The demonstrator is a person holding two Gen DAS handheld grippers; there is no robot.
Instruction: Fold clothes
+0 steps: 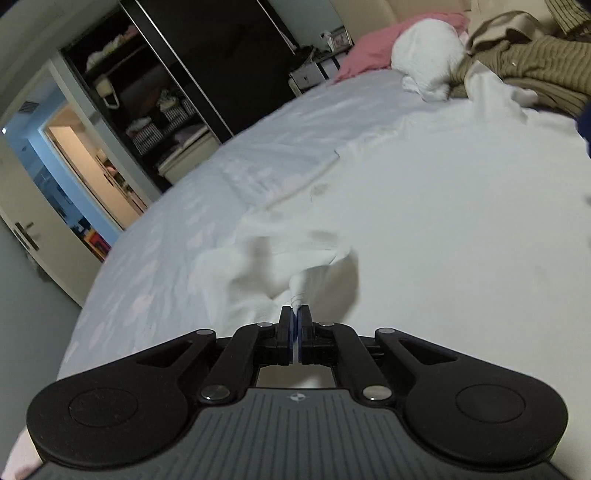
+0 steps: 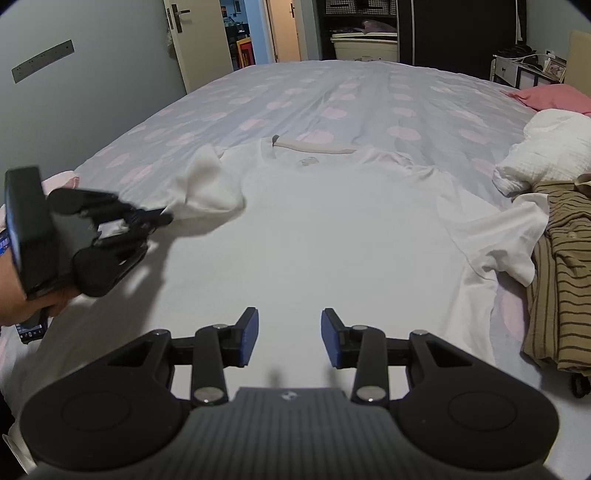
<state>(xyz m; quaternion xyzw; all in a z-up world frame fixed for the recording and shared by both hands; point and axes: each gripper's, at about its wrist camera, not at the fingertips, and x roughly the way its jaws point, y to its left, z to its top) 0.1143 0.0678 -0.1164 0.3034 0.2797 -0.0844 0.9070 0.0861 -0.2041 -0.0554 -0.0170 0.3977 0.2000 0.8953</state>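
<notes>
A white T-shirt (image 2: 332,229) lies spread flat on the bed, collar away from me. My left gripper (image 1: 295,314) is shut on the edge of the shirt's left sleeve (image 1: 317,277), lifting it slightly. It also shows in the right wrist view (image 2: 164,218), pinching that sleeve (image 2: 207,184). My right gripper (image 2: 290,332) is open and empty, hovering low over the lower middle of the shirt. The shirt's right sleeve (image 2: 498,236) lies out flat toward the clothes pile.
A pile of olive striped clothes (image 2: 561,277) and a white bundle (image 2: 546,151) lie at the right of the bed. A pink pillow (image 2: 550,96) is beyond. The spotted bedsheet (image 2: 332,96) stretches toward the wardrobe (image 2: 365,29) and the door (image 2: 184,40).
</notes>
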